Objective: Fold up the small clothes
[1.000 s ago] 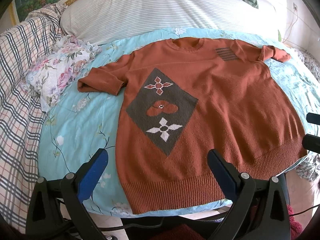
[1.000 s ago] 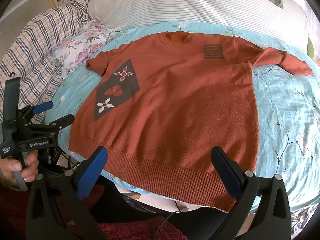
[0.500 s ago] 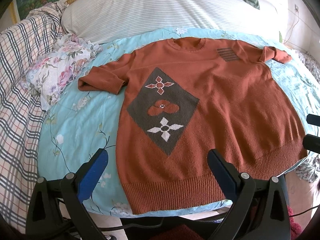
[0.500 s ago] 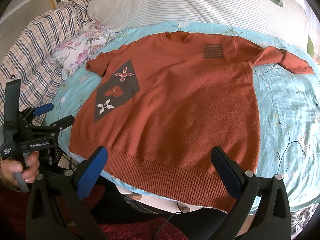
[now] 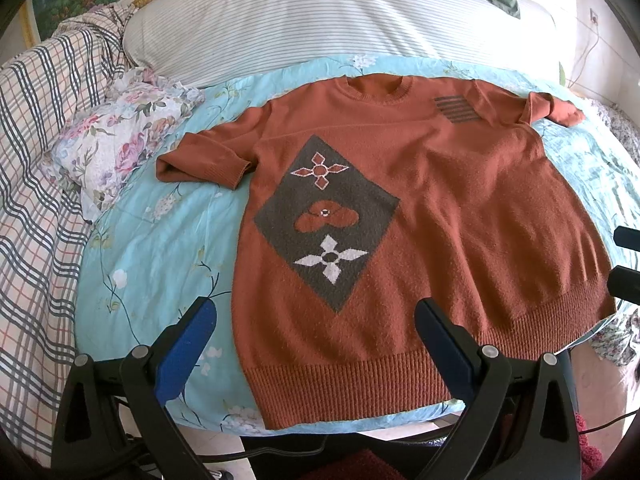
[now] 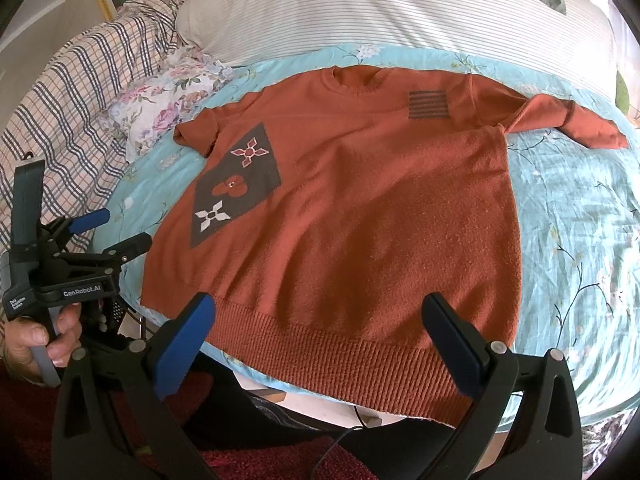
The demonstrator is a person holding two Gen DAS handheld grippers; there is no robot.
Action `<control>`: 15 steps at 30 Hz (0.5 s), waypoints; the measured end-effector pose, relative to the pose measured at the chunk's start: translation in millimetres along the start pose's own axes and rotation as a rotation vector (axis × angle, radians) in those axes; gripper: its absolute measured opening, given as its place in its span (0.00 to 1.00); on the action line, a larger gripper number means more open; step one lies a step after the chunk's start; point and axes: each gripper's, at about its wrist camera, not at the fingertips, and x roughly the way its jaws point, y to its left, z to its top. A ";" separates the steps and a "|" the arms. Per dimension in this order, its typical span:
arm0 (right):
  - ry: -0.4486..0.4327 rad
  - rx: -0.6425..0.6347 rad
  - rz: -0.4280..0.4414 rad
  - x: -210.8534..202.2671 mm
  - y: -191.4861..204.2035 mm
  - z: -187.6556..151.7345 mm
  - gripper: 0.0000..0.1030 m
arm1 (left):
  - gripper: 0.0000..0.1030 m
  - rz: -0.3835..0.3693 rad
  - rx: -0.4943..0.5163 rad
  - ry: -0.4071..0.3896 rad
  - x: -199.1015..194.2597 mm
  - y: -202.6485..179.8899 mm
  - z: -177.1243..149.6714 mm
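Observation:
A rust-orange knit sweater (image 5: 460,216) (image 6: 360,216) lies spread face up on the bed, collar away from me, ribbed hem at the near edge. It bears a grey diamond patch (image 5: 326,220) with flower shapes and a small striped patch (image 5: 456,109) near one shoulder. My left gripper (image 5: 316,320) hovers open just above the hem, nothing between its fingers. My right gripper (image 6: 320,316) is open too, poised over the hem's right half. The left gripper (image 6: 104,228) also shows in the right wrist view, held by a hand (image 6: 36,336) off the bed's near-left corner.
The sweater rests on a light blue floral sheet (image 5: 160,248). A small floral cushion (image 5: 116,144) lies left of the left sleeve. A plaid blanket (image 5: 36,184) covers the left side and a long striped pillow (image 5: 320,20) spans the back. Dark red flooring (image 6: 260,452) lies below the bed edge.
Both grippers have crept slightly forward toward the hem; the sweater has not moved and both stay open.

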 end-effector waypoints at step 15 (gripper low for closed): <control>-0.025 0.012 -0.026 7.2 -15.6 2.1 1.00 | 0.97 -0.027 0.011 0.040 19.4 -2.7 6.1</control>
